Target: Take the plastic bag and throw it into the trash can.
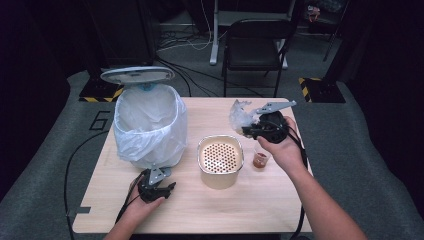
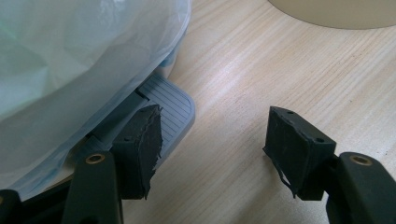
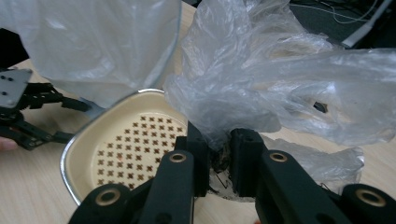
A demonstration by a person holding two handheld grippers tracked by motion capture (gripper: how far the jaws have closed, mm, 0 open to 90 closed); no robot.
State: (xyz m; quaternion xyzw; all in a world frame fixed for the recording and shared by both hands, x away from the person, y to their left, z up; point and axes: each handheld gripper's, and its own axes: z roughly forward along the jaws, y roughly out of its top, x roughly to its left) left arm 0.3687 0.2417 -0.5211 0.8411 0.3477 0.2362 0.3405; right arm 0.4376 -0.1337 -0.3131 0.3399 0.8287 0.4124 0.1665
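Crumpled plastic held above the table's right side

The right gripper clamps the clear plastic wrap near the far right edge; the left gripper, jaws apart, presses the bin's pedal.

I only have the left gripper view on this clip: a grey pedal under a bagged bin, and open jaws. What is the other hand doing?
Observer: The right gripper is shut on a crumpled clear plastic bag, held above the table.
Operator: Is the bin open?
Observer: Yes, the bin's lid stands raised over the white liner.
Operator: What is that beige edge at the top?
Observer: A beige container with a perforated insert, mid-table; a small cup of brown liquid stands beside it.
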